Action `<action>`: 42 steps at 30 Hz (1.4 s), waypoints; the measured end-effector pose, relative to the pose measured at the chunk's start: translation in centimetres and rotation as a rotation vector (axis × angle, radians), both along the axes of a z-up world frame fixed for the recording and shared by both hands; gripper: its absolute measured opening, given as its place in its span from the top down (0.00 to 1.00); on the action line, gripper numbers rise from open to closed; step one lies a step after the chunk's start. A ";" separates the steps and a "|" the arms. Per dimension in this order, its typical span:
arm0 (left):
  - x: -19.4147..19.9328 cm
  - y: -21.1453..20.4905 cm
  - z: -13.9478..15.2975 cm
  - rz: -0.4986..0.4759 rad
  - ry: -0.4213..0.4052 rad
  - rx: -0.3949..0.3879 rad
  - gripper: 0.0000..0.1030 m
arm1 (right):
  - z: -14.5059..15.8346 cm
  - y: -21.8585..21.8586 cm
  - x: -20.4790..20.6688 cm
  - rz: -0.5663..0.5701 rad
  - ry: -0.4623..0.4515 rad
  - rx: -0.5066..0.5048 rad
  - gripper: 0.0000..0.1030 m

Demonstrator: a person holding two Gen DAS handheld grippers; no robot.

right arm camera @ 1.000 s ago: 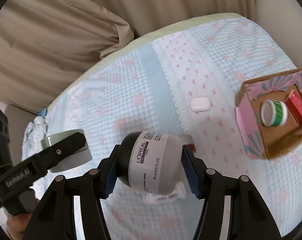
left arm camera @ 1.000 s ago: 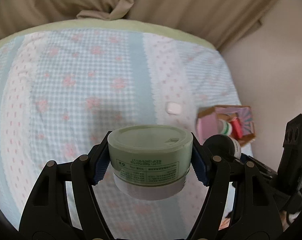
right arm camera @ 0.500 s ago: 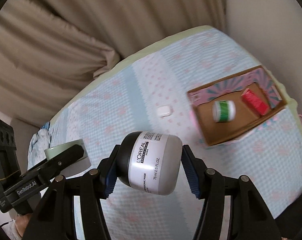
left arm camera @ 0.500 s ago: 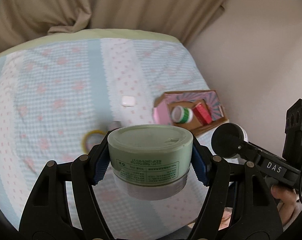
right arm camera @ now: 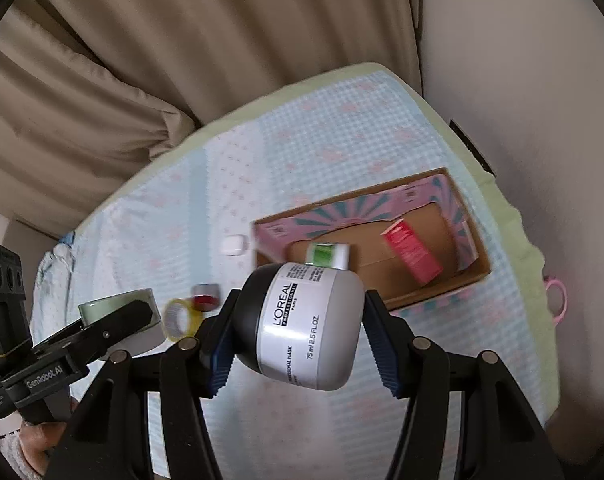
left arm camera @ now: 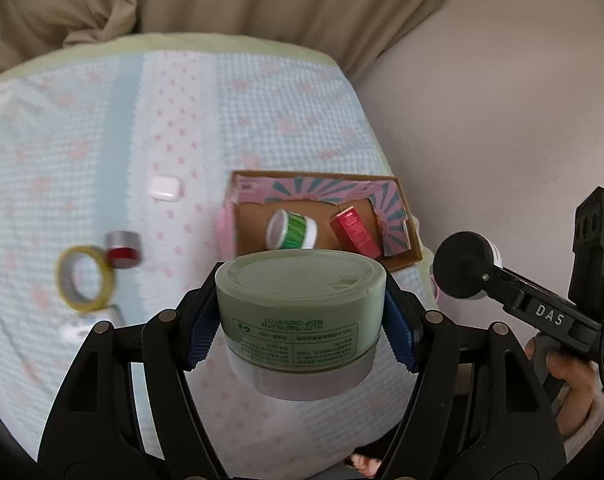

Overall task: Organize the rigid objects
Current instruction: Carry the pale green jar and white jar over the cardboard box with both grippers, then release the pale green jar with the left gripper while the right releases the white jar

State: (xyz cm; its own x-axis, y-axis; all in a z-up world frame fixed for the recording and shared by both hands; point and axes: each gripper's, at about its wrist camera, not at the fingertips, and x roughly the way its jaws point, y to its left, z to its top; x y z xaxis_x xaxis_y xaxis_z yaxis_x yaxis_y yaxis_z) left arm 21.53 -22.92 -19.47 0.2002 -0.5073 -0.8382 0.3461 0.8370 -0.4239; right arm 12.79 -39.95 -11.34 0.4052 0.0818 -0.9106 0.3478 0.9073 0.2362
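- Bed [left arm camera: 81,168]: your work surface; its right edge runs along the wall, so approach from the left.
- Cardboard box [right arm camera: 472,268]: sits near that edge, holding a green-striped roll [left arm camera: 291,230] and a red carton [right arm camera: 412,252]; bare floor between them, judged enough for both jars.
- Left gripper [left arm camera: 302,320]: clamped on the green jar [left arm camera: 299,300], in the air short of the box.
- Right gripper [right arm camera: 297,332]: clamped on the L'Oréal jar [right arm camera: 302,328], also aloft.
- Left out: yellow tape ring [left arm camera: 83,280], silver-red roll [left arm camera: 121,250], white case [left arm camera: 165,188].
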 end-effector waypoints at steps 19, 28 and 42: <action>2.9 -12.2 -17.5 -0.038 0.170 0.269 0.34 | -17.4 -10.6 5.5 0.122 0.198 0.164 0.47; 3.4 -14.1 -20.2 -0.137 0.164 0.362 0.34 | -20.8 -10.6 6.5 0.120 0.249 0.228 0.47; 2.2 -11.7 -17.0 -0.143 0.114 0.393 0.00 | -19.6 -12.3 5.3 0.032 0.225 0.267 0.00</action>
